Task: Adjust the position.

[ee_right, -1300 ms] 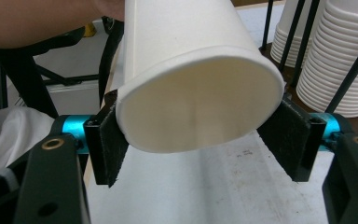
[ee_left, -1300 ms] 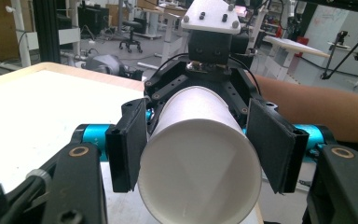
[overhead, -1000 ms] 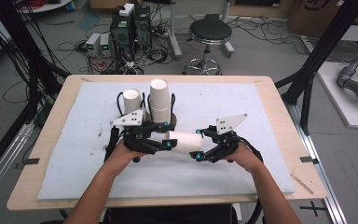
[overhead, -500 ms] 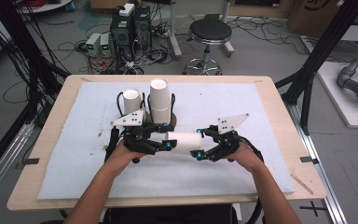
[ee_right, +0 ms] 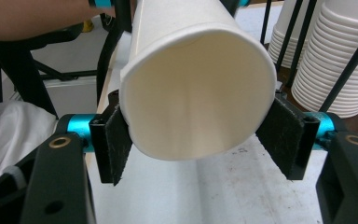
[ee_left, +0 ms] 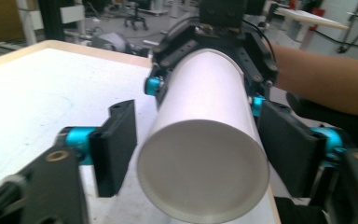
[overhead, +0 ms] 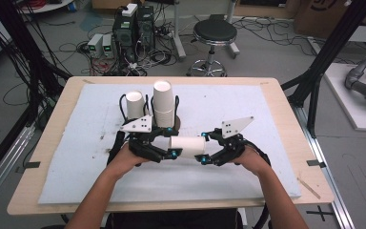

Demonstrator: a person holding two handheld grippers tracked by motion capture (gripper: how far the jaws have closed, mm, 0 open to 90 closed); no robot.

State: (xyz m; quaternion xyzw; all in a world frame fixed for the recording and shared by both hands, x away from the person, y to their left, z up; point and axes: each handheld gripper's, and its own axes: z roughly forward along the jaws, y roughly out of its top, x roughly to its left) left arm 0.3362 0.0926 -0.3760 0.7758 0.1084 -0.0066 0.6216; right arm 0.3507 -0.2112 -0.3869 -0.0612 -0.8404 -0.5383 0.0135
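The right gripper [ee_right: 200, 135] clamps the wide open rim of a white paper cup [overhead: 188, 144], its black pads [ee_right: 116, 140] pressing in on both sides so that the mouth looks slightly squashed. The left gripper [ee_left: 196, 154] stands around the cup's narrower closed end; its jaws have just been opening, and in the left gripper view there is a plain gap between the left pad [ee_left: 119, 144] and the cup wall, so this end looks let go. The cup hangs level between the two hands, just above the white mat [overhead: 267, 171]. From here the cup rests on one grip alone, and that grip sits on the soft rim: I judge that a harder squeeze could crease the paper, while a loose one could let the far end sag and the cup slip down to the mat. Just behind the left hand stand a tall stack of paper cups [overhead: 163, 102] and a shorter cup stack [overhead: 134, 104], held by black upright rods [ee_right: 349, 60]; a careless swing of the freed left gripper could knock them. Otherwise the mat around the hands lies bare.
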